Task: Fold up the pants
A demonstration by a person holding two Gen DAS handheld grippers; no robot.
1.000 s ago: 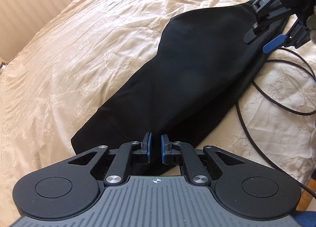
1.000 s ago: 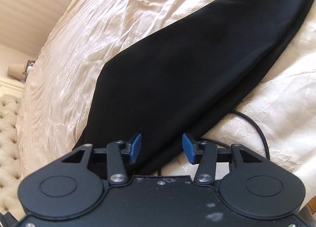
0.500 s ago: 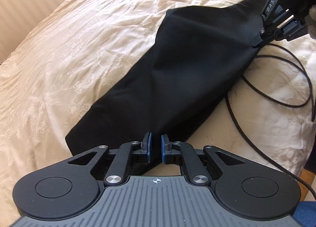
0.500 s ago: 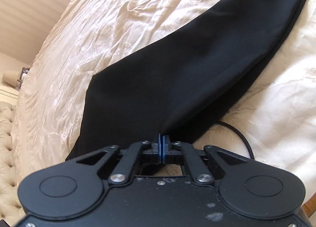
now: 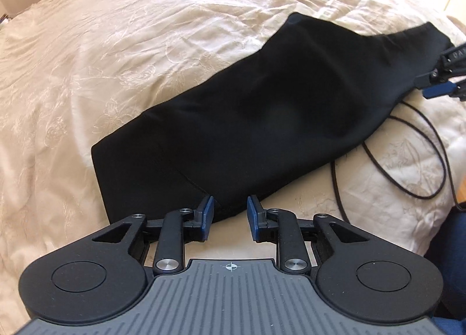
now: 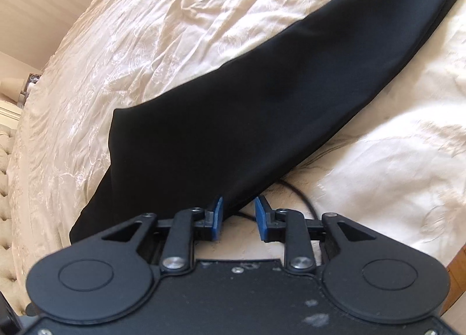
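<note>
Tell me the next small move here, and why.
Probably close both grippers on the pants edge. The left gripper and right gripper are open at opposite ends, each with the near edge at its fingertips; the pants lie long and flat on the bed, no crosswise fold yet.

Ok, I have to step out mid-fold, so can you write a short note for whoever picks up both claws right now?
Left claw: open, holding nothing, at one end of the black pants.
Right claw: open, holding nothing, at the other end.
Pants: lying long and flat on the cream bedspread, apparently already doubled lengthwise. A black cable runs beside them on the bed.
Left to do: grip one end and fold it over to the other; mind the cable.
</note>
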